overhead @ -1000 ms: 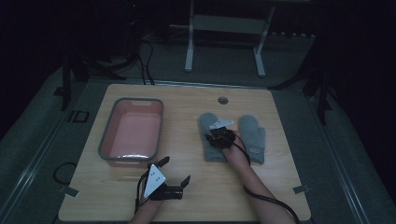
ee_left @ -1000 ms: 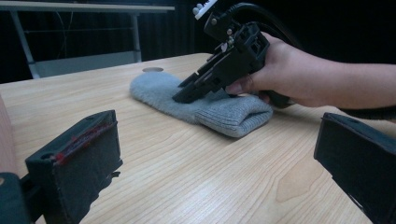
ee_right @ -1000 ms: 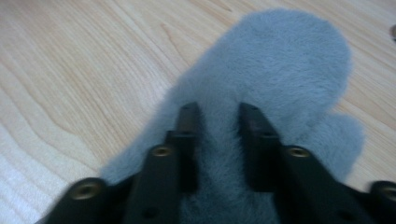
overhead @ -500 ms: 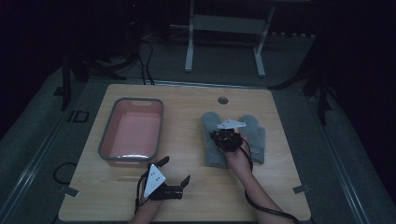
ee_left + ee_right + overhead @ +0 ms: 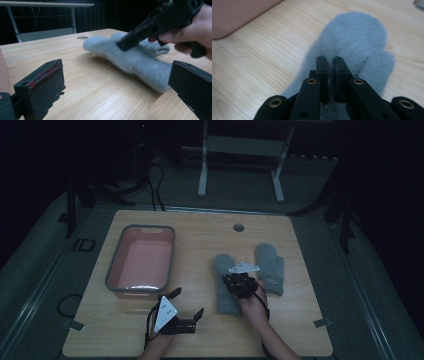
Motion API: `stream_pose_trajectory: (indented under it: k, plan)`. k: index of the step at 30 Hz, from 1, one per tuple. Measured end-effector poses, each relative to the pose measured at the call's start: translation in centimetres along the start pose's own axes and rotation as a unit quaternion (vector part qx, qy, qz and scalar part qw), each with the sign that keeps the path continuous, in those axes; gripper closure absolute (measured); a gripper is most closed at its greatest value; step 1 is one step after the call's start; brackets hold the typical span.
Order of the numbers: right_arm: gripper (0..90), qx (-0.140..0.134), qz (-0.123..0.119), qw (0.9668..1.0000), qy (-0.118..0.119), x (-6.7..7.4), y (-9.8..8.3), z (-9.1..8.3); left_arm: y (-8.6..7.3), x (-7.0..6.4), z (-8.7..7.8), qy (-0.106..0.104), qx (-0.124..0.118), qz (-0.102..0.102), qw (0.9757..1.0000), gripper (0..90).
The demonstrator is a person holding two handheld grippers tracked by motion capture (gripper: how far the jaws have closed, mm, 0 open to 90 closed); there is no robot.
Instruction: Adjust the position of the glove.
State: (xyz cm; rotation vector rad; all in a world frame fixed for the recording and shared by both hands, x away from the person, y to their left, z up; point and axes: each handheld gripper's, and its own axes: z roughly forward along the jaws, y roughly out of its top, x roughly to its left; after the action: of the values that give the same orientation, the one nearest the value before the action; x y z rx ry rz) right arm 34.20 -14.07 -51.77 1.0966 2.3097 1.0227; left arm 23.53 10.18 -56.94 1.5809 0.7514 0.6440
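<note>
Up close, right hand-held gripper [image 5: 331,65] pinching mitten [image 5: 352,42] fleece

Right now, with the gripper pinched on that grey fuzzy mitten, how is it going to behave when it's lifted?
The mitten looks like thick plush, so it will probably sag floppily from where the right gripper pinches its pile. It seems light and should lift easily off the table. The fleece looks grippy, not slick, so slipping seems unlikely, and being soft it should neither roll nor break.

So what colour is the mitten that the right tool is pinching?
Grey-blue and fuzzy; the mitten shows best in the right gripper view.
</note>
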Motion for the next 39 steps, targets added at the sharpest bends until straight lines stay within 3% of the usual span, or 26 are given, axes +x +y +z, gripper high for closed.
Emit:
stream_pose_trajectory:
  k: [7, 11, 17, 23, 27, 32, 34, 39]
  plan:
    - [84.4, 0.020, 0.017, 0.9995, 0.016, 0.4, -0.9, 2.4, 0.0, 0.0, 0.0, -0.002, 0.000, 0.001, 1.0000, 0.7]
    - [83.4, 0.016, 0.026, 0.9994, 0.018, 0.3, -1.2, 3.0, 0.0, -0.1, 0.0, -0.003, 0.001, 0.002, 1.0000, 0.7]
    - [80.0, 0.019, 0.012, 0.9995, 0.021, 0.5, -1.2, 3.5, 0.0, -0.1, 0.0, -0.004, 0.000, 0.002, 1.0000, 0.7]
    - [59.3, 0.009, 0.004, 0.9991, 0.040, -0.4, -0.2, 1.7, 0.0, 0.0, 0.0, -0.004, 0.000, 0.000, 1.0000, 0.7]
    - [54.0, -0.017, 0.008, 0.9993, 0.031, -2.6, 0.6, -0.8, 0.0, 0.0, 0.0, -0.005, 0.000, 0.001, 1.0000, 0.7]
    - [47.6, -0.046, 0.026, 0.9985, -0.016, -6.6, 1.0, -3.4, 0.0, 0.0, 0.0, -0.005, -0.001, -0.001, 1.0000, 0.7]
    - [48.8, -0.046, 0.029, 0.9974, -0.046, -8.7, 0.8, -4.2, 0.0, 0.0, 0.0, -0.005, 0.000, -0.003, 1.0000, 0.7]
    - [47.9, -0.030, 0.064, 0.9949, -0.072, -13.0, -0.1, -4.7, 0.0, 0.0, 0.0, -0.004, 0.000, -0.005, 1.0000, 0.7]
